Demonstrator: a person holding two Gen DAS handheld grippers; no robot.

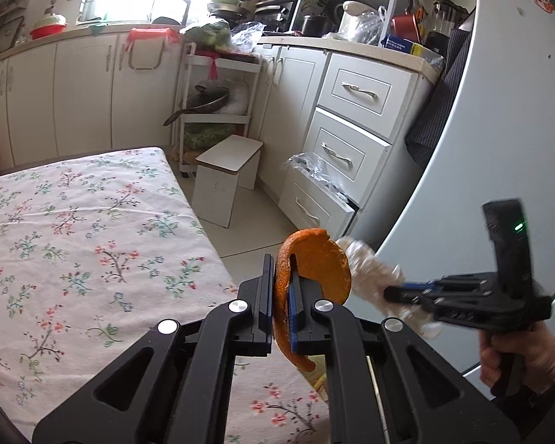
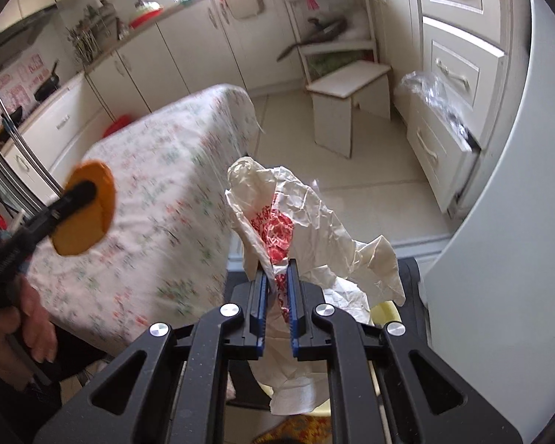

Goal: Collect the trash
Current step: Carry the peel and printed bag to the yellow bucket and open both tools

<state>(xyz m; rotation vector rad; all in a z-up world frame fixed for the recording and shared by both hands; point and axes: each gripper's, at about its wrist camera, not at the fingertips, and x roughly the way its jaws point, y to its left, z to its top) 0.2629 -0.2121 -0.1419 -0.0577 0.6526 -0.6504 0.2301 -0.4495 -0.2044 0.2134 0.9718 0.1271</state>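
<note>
My left gripper (image 1: 281,288) is shut on an orange peel (image 1: 314,270), held in the air past the right edge of the floral-cloth table (image 1: 85,240). In the right wrist view the peel (image 2: 87,211) shows at the left, pinched in the left gripper (image 2: 81,188). My right gripper (image 2: 277,281) is shut on a crumpled white wrapper with red print (image 2: 314,222), held above the floor beside the table (image 2: 159,192). In the left wrist view the right gripper (image 1: 392,290) holds the blurred wrapper (image 1: 370,270) just right of the peel.
A white stool (image 1: 225,174) stands on the tiled floor past the table. White drawers (image 1: 347,148) with a clear plastic bag (image 1: 314,168) hanging from one stand to the right. A white fridge door (image 1: 499,129) is close on the right. A yellow rim (image 2: 384,312) shows below the wrapper.
</note>
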